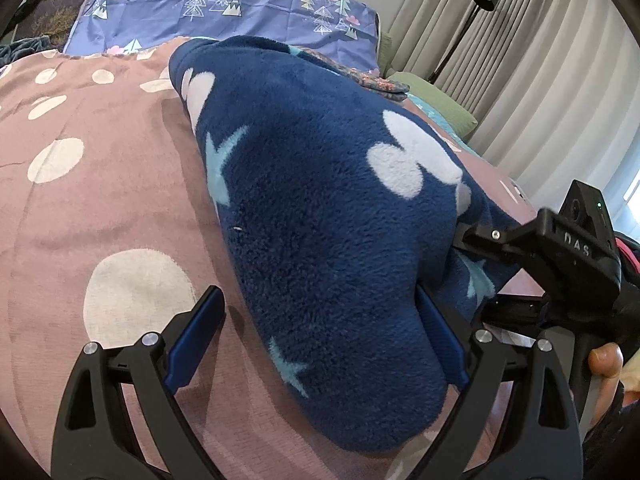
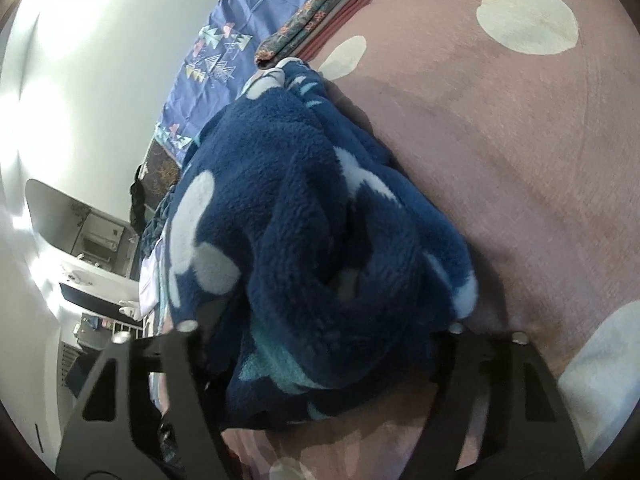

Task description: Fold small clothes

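Observation:
A navy fleece garment point(image 1: 320, 216) with white clouds and light-blue stars lies bunched on the pink dotted bedspread point(image 1: 80, 220). My left gripper point(image 1: 320, 336) is open, its blue-padded jaws wide apart on either side of the garment's near end. My right gripper point(image 1: 464, 240) comes in from the right and is shut on the garment's right edge. In the right wrist view the garment point(image 2: 320, 232) fills the space between the right gripper point(image 2: 320, 344) fingers, whose tips are hidden in the fleece.
A blue pillow with tree prints point(image 1: 224, 8) lies at the head of the bed. Folded patterned clothes point(image 2: 320, 12) sit near it. Grey curtains point(image 1: 540, 60) and a floor lamp point(image 1: 480, 0) stand to the right. A white wall point(image 2: 80, 80) shows behind.

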`<act>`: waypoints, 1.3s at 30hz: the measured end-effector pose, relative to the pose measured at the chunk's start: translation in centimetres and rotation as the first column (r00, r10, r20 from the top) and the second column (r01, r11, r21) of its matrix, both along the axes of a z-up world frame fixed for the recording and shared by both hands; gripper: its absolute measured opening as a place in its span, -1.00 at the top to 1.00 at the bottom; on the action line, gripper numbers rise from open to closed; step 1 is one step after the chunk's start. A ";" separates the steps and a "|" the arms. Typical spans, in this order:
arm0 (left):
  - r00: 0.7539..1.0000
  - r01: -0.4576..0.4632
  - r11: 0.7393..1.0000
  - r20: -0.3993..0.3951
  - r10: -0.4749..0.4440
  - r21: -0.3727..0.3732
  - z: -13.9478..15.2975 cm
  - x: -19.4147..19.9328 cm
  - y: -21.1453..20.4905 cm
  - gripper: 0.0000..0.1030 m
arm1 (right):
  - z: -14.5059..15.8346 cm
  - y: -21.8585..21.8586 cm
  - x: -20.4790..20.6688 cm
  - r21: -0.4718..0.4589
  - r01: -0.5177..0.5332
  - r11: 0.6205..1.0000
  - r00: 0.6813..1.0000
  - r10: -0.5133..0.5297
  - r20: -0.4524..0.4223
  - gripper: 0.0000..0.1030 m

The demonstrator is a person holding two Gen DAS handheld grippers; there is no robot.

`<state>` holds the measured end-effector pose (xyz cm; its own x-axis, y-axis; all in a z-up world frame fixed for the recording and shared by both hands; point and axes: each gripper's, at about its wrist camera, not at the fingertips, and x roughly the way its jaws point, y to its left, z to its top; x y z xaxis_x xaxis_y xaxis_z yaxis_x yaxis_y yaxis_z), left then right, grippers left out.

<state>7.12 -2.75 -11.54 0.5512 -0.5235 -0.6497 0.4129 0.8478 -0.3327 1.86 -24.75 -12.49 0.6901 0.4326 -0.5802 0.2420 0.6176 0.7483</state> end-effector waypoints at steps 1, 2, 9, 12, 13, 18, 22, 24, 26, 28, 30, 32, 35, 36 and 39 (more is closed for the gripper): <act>1.000 0.008 1.000 0.005 -0.008 0.000 0.2 0.0 0.1 -0.82 | 0.0 -0.1 -0.2 0.004 -0.010 1.000 1.000 0.010 0.007 -0.12; 1.000 0.020 1.000 0.010 -0.020 -0.001 0.5 0.0 0.2 -0.82 | 0.0 -0.3 -0.4 0.006 -0.021 1.000 1.000 0.021 0.014 -0.06; 0.990 0.074 0.996 0.119 -0.081 0.059 3.9 1.3 0.6 -0.92 | -1.0 -1.8 -1.0 0.086 -0.080 0.993 0.996 0.076 0.044 0.01; 0.982 0.064 0.996 0.174 -0.073 0.060 5.5 3.1 0.6 -0.92 | -0.9 -1.6 -1.2 0.071 -0.084 0.994 0.995 0.080 0.052 -0.01; 0.983 0.064 0.997 0.169 -0.068 0.033 5.8 4.0 0.8 -0.92 | -0.9 -1.5 -1.2 0.068 -0.085 0.994 0.995 0.081 0.054 -0.01; 1.000 0.026 0.999 0.018 -0.025 -0.047 4.3 10.8 1.3 -0.97 | -1.0 -1.5 -1.2 0.068 -0.093 0.993 0.994 0.090 0.055 -0.03; 0.991 0.015 0.976 -0.124 -0.043 -0.216 2.7 15.4 2.2 -0.97 | -0.9 -1.5 -0.9 0.064 -0.099 0.993 0.994 0.096 0.053 -0.07; 0.987 -0.016 0.973 -0.160 -0.022 -0.230 2.0 17.3 2.3 -0.97 | -0.8 -1.4 -0.8 0.056 -0.104 0.993 0.994 0.101 0.050 -0.10; 0.982 -0.017 0.971 -0.187 -0.029 -0.237 1.4 18.5 2.2 -0.97 | -0.7 -1.3 -0.7 0.052 -0.105 0.993 0.994 0.103 0.045 -0.19; 0.975 -0.006 0.972 -0.217 -0.046 -0.234 0.8 19.6 1.9 -0.97 | -0.6 -1.2 -0.6 0.052 -0.109 0.993 0.994 0.107 0.037 -0.29; 0.971 0.018 0.974 -0.230 -0.071 -0.225 0.3 20.5 1.7 -0.97 | -0.4 -1.1 -0.4 0.059 -0.109 0.992 0.994 0.107 0.029 -0.43; 0.969 0.043 0.975 -0.230 -0.094 -0.218 0.3 21.0 1.6 -0.97 | -0.2 -1.0 -0.2 0.064 -0.110 0.992 0.994 0.109 0.022 -0.54; 0.966 0.071 0.976 -0.231 -0.119 -0.205 0.5 21.4 1.7 -0.97 | -0.2 -0.9 0.1 0.079 -0.107 0.991 0.994 0.106 0.013 -0.62; 0.964 0.082 0.976 -0.231 -0.129 -0.201 0.5 21.6 1.5 -0.97 | -0.2 -1.0 0.2 0.085 -0.104 0.991 0.995 0.104 0.011 -0.63; 0.960 0.094 0.974 -0.240 -0.143 -0.207 0.5 21.9 1.7 -0.97 | -0.3 -1.0 0.3 0.100 -0.102 0.990 0.995 0.102 0.006 -0.67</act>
<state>29.06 -1.08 -11.08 0.3095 -0.7033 -0.6400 0.3884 0.7078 -0.5900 2.16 -25.77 -12.77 0.6399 0.5565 -0.5299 0.1810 0.5610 0.8078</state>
